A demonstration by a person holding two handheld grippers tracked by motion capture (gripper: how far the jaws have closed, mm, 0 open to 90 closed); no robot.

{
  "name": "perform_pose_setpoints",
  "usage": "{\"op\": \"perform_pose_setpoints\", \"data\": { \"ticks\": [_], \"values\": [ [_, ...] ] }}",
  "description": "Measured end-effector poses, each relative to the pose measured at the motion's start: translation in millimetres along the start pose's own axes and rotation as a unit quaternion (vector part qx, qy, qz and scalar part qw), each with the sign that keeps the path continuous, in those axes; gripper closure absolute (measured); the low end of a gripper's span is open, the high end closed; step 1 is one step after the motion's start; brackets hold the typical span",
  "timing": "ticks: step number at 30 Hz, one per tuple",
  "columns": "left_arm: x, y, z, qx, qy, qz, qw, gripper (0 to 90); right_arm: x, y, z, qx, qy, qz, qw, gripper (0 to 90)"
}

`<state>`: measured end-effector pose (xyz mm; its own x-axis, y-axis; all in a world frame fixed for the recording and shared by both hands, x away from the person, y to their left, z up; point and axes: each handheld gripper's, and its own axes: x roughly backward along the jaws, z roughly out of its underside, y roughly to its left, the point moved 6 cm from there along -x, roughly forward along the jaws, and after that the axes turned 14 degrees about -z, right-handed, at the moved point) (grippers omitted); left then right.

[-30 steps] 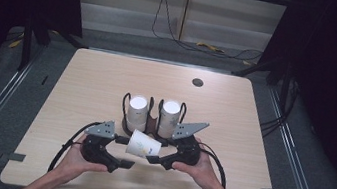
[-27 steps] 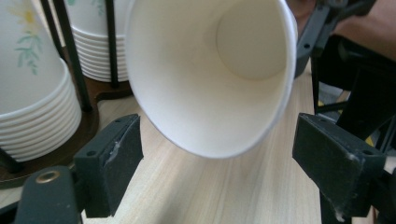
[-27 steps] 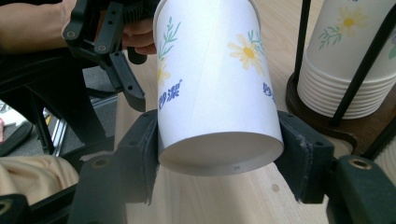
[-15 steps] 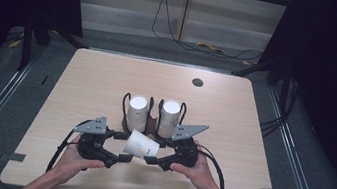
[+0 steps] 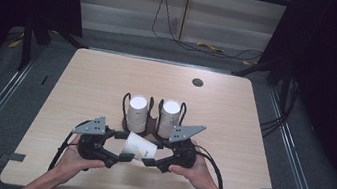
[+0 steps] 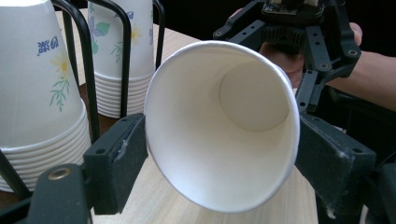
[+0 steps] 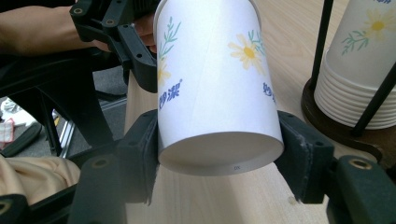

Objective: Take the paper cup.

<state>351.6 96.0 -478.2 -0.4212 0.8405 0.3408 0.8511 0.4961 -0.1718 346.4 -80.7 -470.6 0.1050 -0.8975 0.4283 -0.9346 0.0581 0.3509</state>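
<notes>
A single white paper cup [image 5: 141, 147] with a flower print lies on its side just above the table, held between both grippers. My left gripper [image 5: 122, 157] is shut on its rim; in the left gripper view the cup's open mouth [image 6: 222, 126] faces the camera between the two pads [image 6: 119, 158]. My right gripper [image 5: 150, 162] is shut on the base end, and the right gripper view shows the cup's bottom [image 7: 219, 158] between its pads [image 7: 301, 154]. Just behind stand two upside-down cup stacks [image 5: 137, 112] [image 5: 169, 116] in a black wire holder [image 5: 127, 99].
The wooden table [image 5: 81, 86] has a round dark grommet [image 5: 197, 82] at the far right. The holder's dark round base [image 7: 327, 116] sits close to the right of the held cup. Cables [image 5: 214, 48] lie on the floor beyond the table.
</notes>
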Motion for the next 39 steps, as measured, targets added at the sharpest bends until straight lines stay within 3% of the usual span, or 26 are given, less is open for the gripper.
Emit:
{"op": "perform_pose_setpoints", "data": {
  "ticks": [9, 21, 27, 36, 39],
  "values": [
    [-2.7, 0.5, 0.3, 0.015, 0.004, 0.013, 0.9998, 18.1, 0.8, 1.1, -1.0, 0.004, -0.002, -0.002, 1.0000, 37.4],
    [-4.1, -3.2, -6.0, 0.012, 0.006, 0.035, 0.9993, 17.7, -0.7, 4.3, -1.4, 0.011, 0.001, -0.015, 0.9998, 37.5],
    [-3.2, -4.8, -7.6, 0.006, -0.001, 0.044, 0.9990, 18.3, -1.6, 6.0, -2.1, 0.015, 0.003, -0.019, 0.9997, 37.5],
    [-10.8, -6.7, -11.3, 0.026, -0.015, 0.056, 0.9980, 17.6, 0.9, 5.6, -2.4, 0.019, 0.006, -0.021, 0.9996, 37.5],
    [-9.4, -6.9, -12.5, 0.018, -0.017, 0.055, 0.9982, 19.2, 2.2, 5.6, -1.8, 0.019, 0.007, -0.019, 0.9996, 37.4]
  ]
}}
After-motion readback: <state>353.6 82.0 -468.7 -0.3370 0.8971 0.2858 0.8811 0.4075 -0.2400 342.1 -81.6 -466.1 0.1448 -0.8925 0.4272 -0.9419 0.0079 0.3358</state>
